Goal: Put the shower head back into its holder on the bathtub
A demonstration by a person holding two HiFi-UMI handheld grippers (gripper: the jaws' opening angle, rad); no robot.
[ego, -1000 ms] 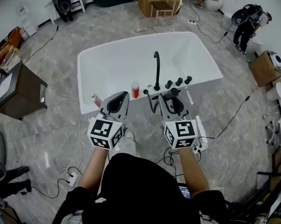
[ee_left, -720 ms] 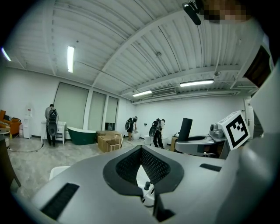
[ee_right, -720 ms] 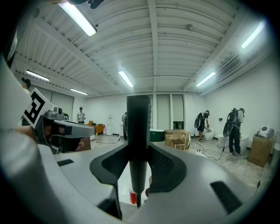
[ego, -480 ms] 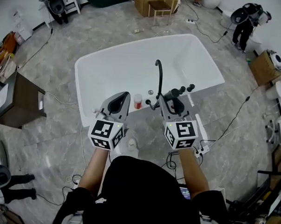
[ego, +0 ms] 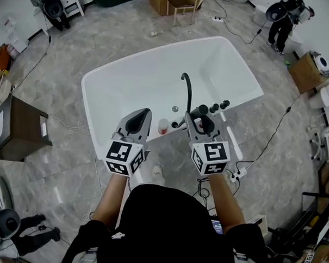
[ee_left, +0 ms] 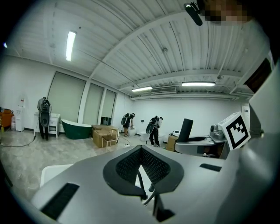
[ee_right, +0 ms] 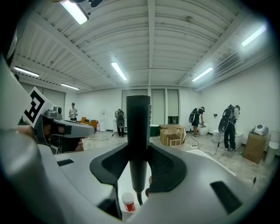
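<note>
The right gripper (ee_right: 138, 151) is clamping the shower head (ee_right: 138, 131). Its own view is showing the black handle standing upright between the two pads, with a thin hose (ee_right: 139, 199) hanging from the lower end. From the head view, only a dark rounded top of the shower head (ego: 201, 109) is showing ahead of the right gripper (ego: 198, 117), so the grip itself is readable only in the right gripper view.

The left gripper (ee_left: 141, 151) is closed with nothing in it, its pads meeting at the tips. The head view is showing the left gripper (ego: 143, 113) only from above, so the jaws are not readable there.

The head view alone is giving the layout. Both grippers are hanging over the near edge of the white tub (ego: 88, 106), the left well apart from the right. The shower head is sitting just beside the black faucet (ego: 187, 91) and the row of knobs (ego: 214, 107) on that edge.

A red-capped bottle (ego: 163, 125) is standing on the same edge between the grippers. The right gripper view is catching the bottle (ee_right: 127, 202) low beneath its jaws, while the left gripper view is not showing it.
</note>
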